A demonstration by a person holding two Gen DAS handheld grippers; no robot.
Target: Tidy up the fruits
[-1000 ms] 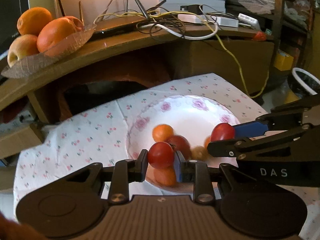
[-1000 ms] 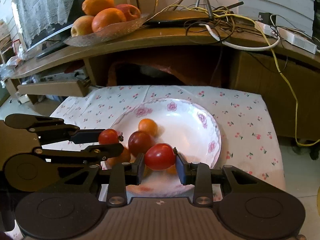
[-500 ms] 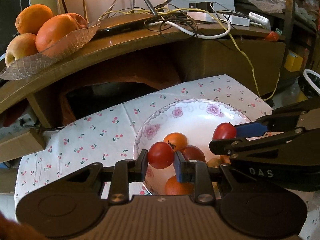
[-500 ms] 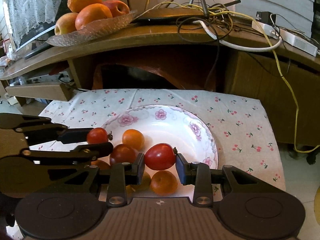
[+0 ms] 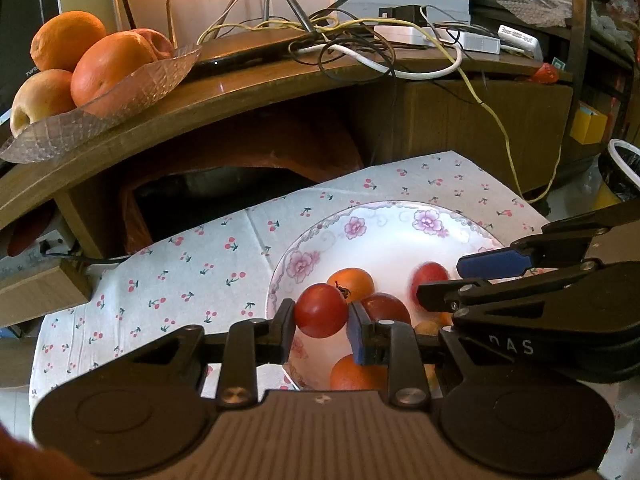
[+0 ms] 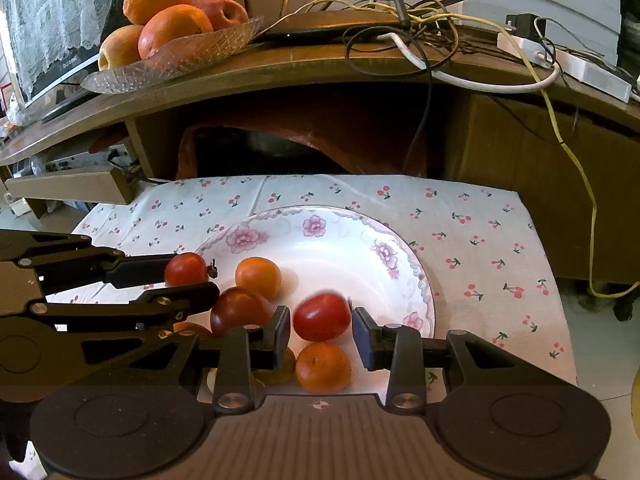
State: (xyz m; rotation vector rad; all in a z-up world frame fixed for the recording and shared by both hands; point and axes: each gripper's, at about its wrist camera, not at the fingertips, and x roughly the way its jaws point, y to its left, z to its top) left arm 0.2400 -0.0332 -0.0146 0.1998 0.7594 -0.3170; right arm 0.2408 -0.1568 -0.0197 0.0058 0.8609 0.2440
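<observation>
A white flowered plate (image 5: 392, 236) (image 6: 332, 248) on a cherry-print cloth holds several small red and orange fruits. My left gripper (image 5: 321, 317) (image 6: 188, 276) is shut on a red tomato (image 5: 320, 310) (image 6: 185, 269) above the plate's left side. My right gripper (image 6: 321, 330) (image 5: 444, 276) has its jaws parted, with gaps on both sides of a blurred red tomato (image 6: 322, 316) (image 5: 430, 276) that is loose between them over the plate.
A wooden shelf (image 6: 320, 64) behind the plate carries a glass dish (image 6: 176, 56) (image 5: 104, 108) of oranges and apples, a router and tangled cables (image 6: 420, 36). A dark opening lies under the shelf. The cloth's right edge drops to the floor.
My right gripper has opened and its red tomato has come free, blurred in motion. Both grippers have pulled back a little from the plate; the left still holds its tomato.
</observation>
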